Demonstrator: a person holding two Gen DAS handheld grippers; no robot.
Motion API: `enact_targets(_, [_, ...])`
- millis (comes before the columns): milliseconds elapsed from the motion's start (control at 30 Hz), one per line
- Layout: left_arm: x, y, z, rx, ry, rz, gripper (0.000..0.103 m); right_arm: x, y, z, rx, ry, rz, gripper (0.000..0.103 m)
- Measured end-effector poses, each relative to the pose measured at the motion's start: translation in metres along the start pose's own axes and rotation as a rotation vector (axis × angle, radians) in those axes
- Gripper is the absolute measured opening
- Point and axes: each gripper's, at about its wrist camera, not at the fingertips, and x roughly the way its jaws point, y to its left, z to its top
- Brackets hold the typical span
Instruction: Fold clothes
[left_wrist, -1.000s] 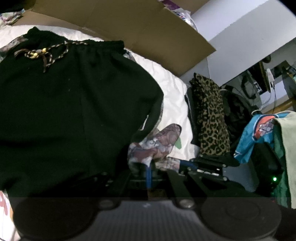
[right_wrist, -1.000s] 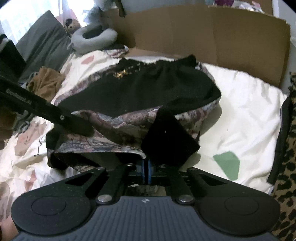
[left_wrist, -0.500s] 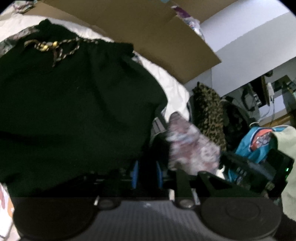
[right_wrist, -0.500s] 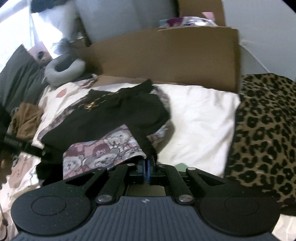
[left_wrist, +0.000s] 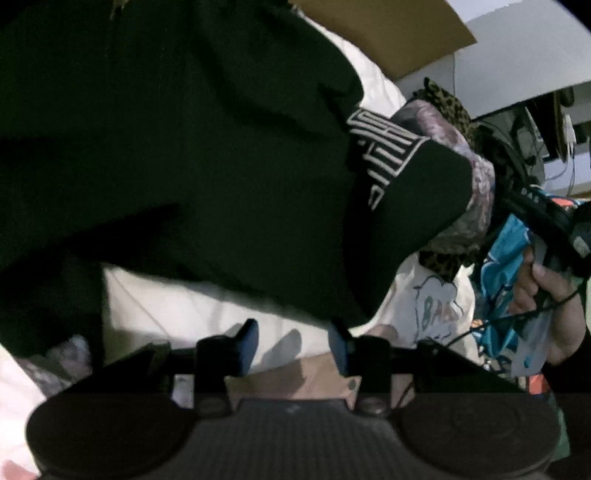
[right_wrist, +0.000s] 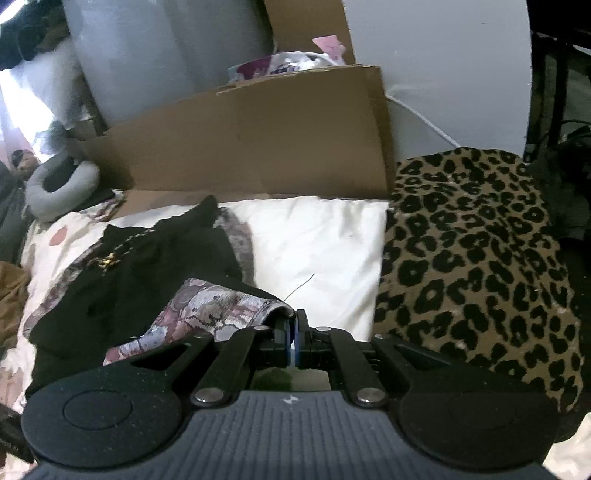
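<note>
Black shorts (left_wrist: 177, 155) with a gold drawstring and a patterned pink-grey lining lie on the white bedding (right_wrist: 325, 236). In the left wrist view they fill most of the frame, and a white printed logo (left_wrist: 384, 147) shows on a folded-over leg. My left gripper (left_wrist: 291, 339) is open and empty, just below the shorts' hem. My right gripper (right_wrist: 291, 326) is shut on the patterned edge of the shorts (right_wrist: 221, 306), holding it above the bed. The right gripper also shows in the left wrist view (left_wrist: 546, 221), held by a hand.
A leopard-print garment (right_wrist: 476, 258) lies to the right on the bed. A brown cardboard sheet (right_wrist: 251, 140) stands behind the bedding. A grey neck pillow (right_wrist: 62, 181) sits far left. A blue printed garment (left_wrist: 506, 258) and a white printed shirt (left_wrist: 432, 306) lie at the right.
My left gripper has opened and let go of the shorts' patterned edge. My right gripper has pulled its edge of the shorts to the right, folding a leg over so the logo shows.
</note>
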Motion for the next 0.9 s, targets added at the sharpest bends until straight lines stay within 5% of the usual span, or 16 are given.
enact_targets(100, [0.009, -0.001, -0.001, -0.003, -0.024, -0.021, 0.059, 0.002, -0.003, -0.001, 0.0, 0.006, -0.024, 0.0])
enact_targets(467, [0.027, -0.02, -0.008, 0.071, -0.109, -0.067, 0.054, 0.023, -0.028, -0.018, 0.084, 0.071, -0.11, 0.0])
enact_targets(600, [0.031, -0.017, -0.01, 0.057, -0.096, -0.086, 0.003, 0.022, -0.027, -0.02, 0.068, 0.07, -0.105, 0.0])
enact_targets(900, [-0.008, -0.015, -0.004, 0.032, -0.164, -0.12, 0.001, 0.008, -0.021, -0.017, 0.069, 0.061, -0.063, 0.0])
